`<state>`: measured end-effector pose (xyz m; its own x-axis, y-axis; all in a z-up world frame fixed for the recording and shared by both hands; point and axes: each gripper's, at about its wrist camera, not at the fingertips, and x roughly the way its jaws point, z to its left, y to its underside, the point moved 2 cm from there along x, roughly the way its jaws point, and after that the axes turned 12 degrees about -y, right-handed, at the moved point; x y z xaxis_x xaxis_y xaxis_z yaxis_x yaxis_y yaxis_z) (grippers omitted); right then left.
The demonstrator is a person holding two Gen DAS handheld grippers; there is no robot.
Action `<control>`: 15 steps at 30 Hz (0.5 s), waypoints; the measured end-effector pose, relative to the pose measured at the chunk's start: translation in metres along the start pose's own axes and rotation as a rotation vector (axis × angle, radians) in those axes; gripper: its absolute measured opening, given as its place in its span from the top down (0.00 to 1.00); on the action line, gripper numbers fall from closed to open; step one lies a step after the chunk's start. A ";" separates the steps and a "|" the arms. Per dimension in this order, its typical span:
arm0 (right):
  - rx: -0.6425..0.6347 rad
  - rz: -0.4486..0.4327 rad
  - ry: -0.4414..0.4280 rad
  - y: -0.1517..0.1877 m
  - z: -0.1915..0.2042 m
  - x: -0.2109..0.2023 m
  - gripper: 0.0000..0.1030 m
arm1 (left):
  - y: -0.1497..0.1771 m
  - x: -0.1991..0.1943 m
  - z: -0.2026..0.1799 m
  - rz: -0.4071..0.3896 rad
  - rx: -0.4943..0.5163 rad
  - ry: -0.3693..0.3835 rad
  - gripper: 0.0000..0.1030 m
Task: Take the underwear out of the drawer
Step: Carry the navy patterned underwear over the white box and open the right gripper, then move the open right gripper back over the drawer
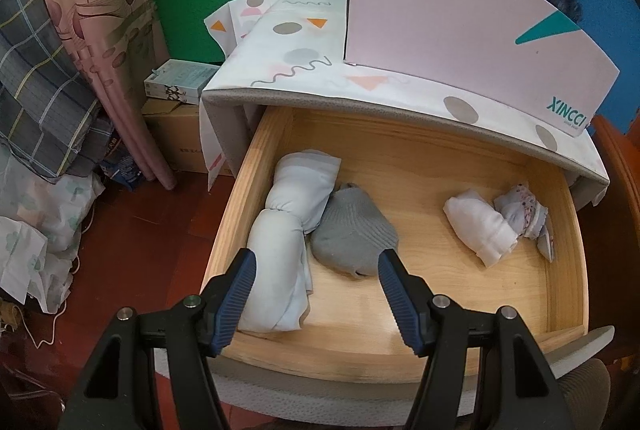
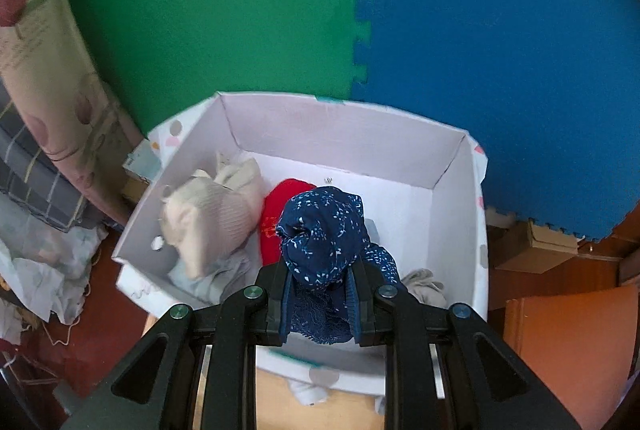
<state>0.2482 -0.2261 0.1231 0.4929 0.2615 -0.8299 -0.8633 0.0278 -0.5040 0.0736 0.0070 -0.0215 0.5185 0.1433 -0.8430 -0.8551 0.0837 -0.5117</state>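
Observation:
In the left wrist view the wooden drawer [image 1: 400, 334] stands pulled out. Inside lie a pale blue roll [image 1: 280, 238], a grey bundle [image 1: 352, 234], a white roll [image 1: 480, 228] and a small patterned piece [image 1: 524, 216]. My left gripper [image 1: 316, 262] hovers open over the drawer's front left, above the grey bundle, with nothing between its fingers. In the right wrist view my right gripper [image 2: 320, 284] is shut on a navy underwear roll with white specks [image 2: 324, 230], held over the white box [image 2: 360, 138]. A cream garment [image 2: 216, 214] and a red piece [image 2: 280, 202] lie inside the box.
The box [image 1: 460, 22] sits on the cabinet's patterned cloth top [image 1: 304, 70], right behind the drawer. Green and blue foam mats [image 2: 360, 10] cover the wall. Curtains [image 1: 100, 30], cardboard cartons [image 1: 176, 134] and piled cloth [image 1: 36, 214] crowd the floor at left. Orange wood furniture [image 2: 568, 330] stands at right.

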 end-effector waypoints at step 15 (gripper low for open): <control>0.000 -0.004 -0.042 0.009 -0.006 -0.001 0.66 | 0.001 0.004 -0.001 0.020 0.011 -0.002 0.37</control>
<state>0.2406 -0.2322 0.1174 0.4913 0.3015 -0.8172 -0.8614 0.0291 -0.5071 0.0749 0.0064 -0.0257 0.5017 0.1468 -0.8525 -0.8650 0.0919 -0.4933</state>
